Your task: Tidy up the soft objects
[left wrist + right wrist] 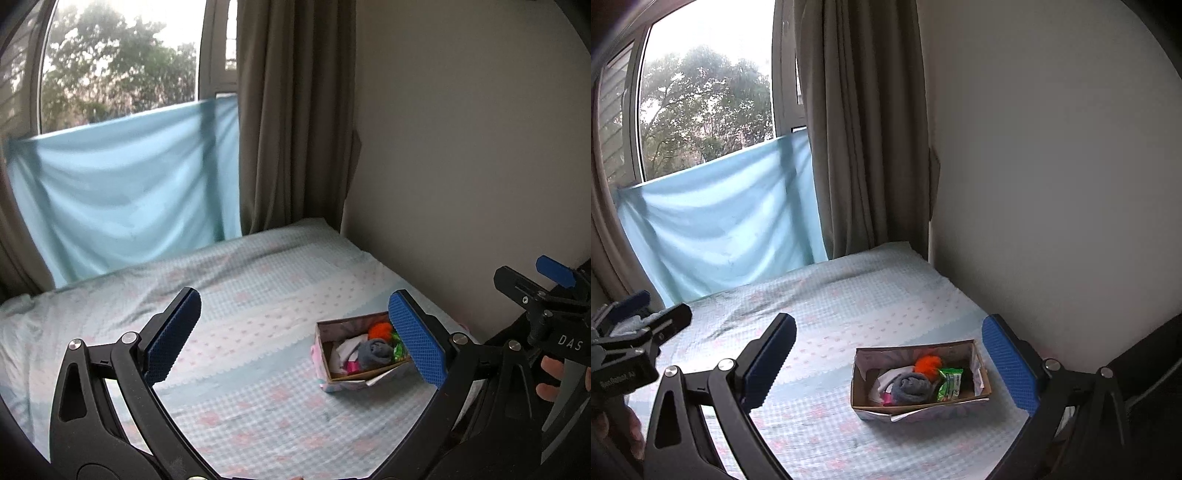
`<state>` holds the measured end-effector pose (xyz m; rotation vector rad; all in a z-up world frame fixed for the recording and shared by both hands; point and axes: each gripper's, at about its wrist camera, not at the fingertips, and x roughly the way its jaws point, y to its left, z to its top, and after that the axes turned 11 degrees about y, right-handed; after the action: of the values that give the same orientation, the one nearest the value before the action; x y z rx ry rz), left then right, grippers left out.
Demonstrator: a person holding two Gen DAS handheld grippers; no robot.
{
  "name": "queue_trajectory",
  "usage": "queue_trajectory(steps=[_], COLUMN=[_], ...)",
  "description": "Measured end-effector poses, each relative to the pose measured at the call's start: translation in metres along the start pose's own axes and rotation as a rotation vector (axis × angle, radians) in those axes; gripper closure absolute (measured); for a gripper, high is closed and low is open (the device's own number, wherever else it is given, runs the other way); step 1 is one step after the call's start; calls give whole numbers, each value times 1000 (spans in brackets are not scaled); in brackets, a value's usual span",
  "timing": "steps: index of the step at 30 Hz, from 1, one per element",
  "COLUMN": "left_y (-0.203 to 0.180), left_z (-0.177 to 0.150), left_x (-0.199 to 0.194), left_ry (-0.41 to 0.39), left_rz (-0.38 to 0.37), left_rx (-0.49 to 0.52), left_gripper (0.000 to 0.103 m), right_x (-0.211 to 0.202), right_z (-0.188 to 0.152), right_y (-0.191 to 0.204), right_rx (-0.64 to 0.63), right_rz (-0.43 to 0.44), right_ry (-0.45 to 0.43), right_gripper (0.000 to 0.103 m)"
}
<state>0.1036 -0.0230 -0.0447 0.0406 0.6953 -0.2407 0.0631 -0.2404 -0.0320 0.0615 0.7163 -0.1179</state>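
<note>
A: Both cams up. Box sits on the bed, near the wall side, open top.

B: What's in it?

A: Grey rolled sock in the middle, orange fluffy thing behind it, green packet to its right w/ print too small to read, white and pink bits at the left end.

B: Grippers?

A: Left gripper has its fingers spread wide, nothing btwn them, held above the bed w/ the box just by its right finger in view. Right gripper same story: fingers far apart, holding nothing, box framed btwn them.

B: Any writing?

A: "DAS" on the right gripper's body in the left cam. Some lettering on the left gripper's body in the right cam, too blurry to read.

B: Backdrop?

A: Window w/ trees, blue cloth across its lower part, brown curtain.
</note>
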Motion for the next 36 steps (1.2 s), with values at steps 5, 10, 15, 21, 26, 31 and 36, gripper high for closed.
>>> queue_trajectory(steps=[5,10,15,21,26,31,36], left_y=[1,1,-2,-7,-8,-10,-12], left_z=[-10,-12,-14,-12,-11,-12,-11], left_x=[-13,-19,-22,-24,-23,-23,-23], left_ry=[-43,-63,-69,-73,-72,-71,-70], left_rz=[31,42,40,34,30,30,30], left_rx=[21,29,30,21,13,17,20], left_gripper=[2,2,2,2,2,2,2], right_x=[-8,-13,-16,-20,-19,-20,-20], right_z=[-13,-19,-17,-16,-15,-15,-15], right_y=[4,0,0,-2,-4,-5,-6], right_rx=[20,38,33,27,21,22,18], right_rz=[-12,-27,-37,-29,-26,-27,-29], right_ry=[-23,-40,-59,-79,-81,-82,-79], right_gripper=[3,2,2,2,2,2,2])
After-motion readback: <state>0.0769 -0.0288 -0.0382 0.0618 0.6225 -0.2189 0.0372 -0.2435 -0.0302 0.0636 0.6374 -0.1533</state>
